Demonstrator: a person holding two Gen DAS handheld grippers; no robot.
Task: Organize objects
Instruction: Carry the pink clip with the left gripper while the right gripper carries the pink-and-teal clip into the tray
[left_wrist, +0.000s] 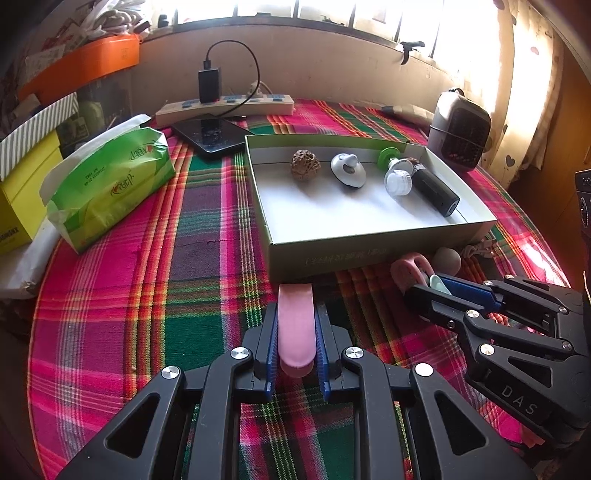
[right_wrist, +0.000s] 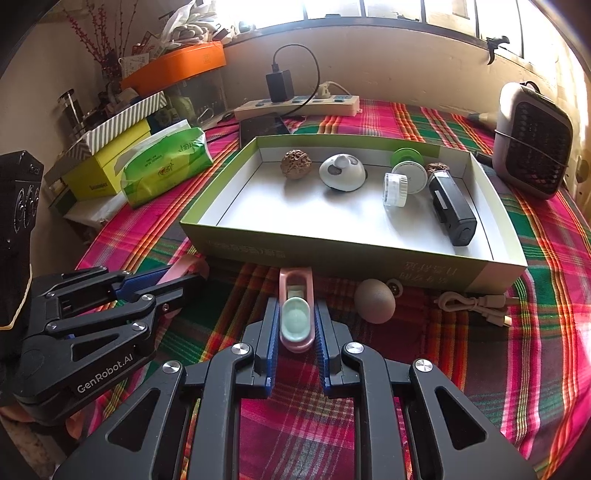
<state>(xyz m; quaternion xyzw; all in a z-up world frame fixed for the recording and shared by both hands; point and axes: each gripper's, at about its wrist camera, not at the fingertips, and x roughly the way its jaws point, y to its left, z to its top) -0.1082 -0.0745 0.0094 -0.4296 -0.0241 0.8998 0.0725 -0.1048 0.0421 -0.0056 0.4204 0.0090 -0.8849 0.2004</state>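
Two handheld grippers work a plaid-covered desk (left_wrist: 207, 266) by a sunlit window. Left gripper (left_wrist: 295, 332), jaws clamped on a flat pink piece (left_wrist: 295, 325), sits just in front of the open cardboard tray (right_wrist: 332, 254). Right gripper (right_wrist: 296, 325), jaws clamped on a pink holder w/ pale-green insert (right_wrist: 295, 321), is alongside, also at the tray's near wall. Inside tray: walnut (right_wrist: 295, 164), white dome gadget (right_wrist: 341, 172), green-and-white spool (right_wrist: 406, 173), clear cap (right_wrist: 394, 190), black device (right_wrist: 452, 210). An egg-shaped item (right_wrist: 374, 301) & coiled cable (right_wrist: 476, 304) lie on the cloth just outside the tray.
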